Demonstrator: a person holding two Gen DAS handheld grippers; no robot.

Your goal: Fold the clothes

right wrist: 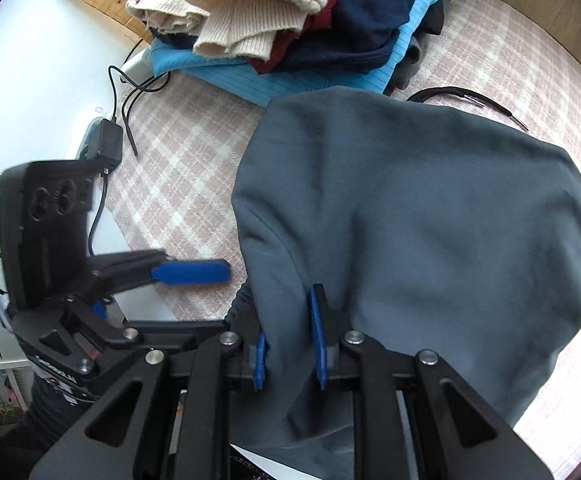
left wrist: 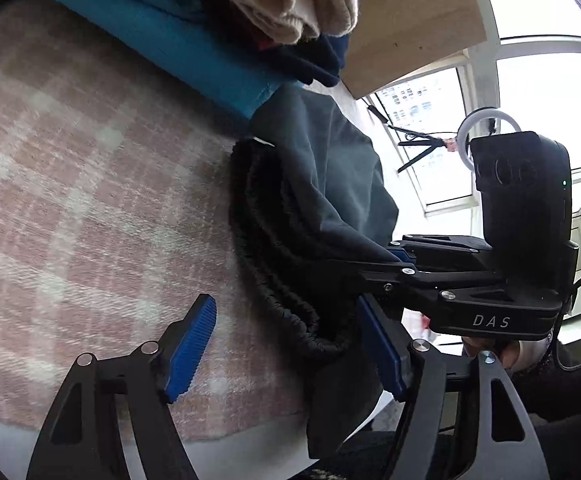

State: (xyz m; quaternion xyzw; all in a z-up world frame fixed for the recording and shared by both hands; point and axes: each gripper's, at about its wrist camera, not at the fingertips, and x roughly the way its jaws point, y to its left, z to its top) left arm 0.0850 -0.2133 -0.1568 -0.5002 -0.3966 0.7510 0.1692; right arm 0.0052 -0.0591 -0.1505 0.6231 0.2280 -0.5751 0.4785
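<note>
A: Which garment was being handled, and where did it lie?

B: A slate-grey garment (right wrist: 410, 216) was draped over the pink plaid blanket (right wrist: 178, 184), in front of a stack of folded clothes (right wrist: 290, 20). In the left wrist view its black elastic waistband (left wrist: 274, 248) showed as a ruffled dark edge along the fabric's left side. A black drawstring (right wrist: 466, 98) lay on the blanket just beyond the garment's far edge.

A: How did the right gripper stand?

B: The right gripper (right wrist: 288, 338) had its jaws drawn narrow, and a fold of the grey fabric ran between the blue pads (right wrist: 316, 336), pinched there. The cloth hung from the pinch and spread out toward the right.

A: And the left gripper?

B: The left gripper (left wrist: 290, 348) stood wide, with nothing pressed between its pads. Its left blue pad (left wrist: 190, 346) was over bare blanket; the right pad sat beside the waistband's edge, and whether it touched could not be told. In the right wrist view that gripper appeared at the left, blurred, one blue finger (right wrist: 190, 272) reaching toward the garment's near edge.

A: What else was in view?

B: The stack held a cream ribbed knit (right wrist: 242, 4) on top, then maroon and navy items, with a light-blue piece (right wrist: 218, 68) beneath. A black adapter with its cable (right wrist: 108, 142) lay at the blanket's edge on the white surface (right wrist: 30, 80).
</note>
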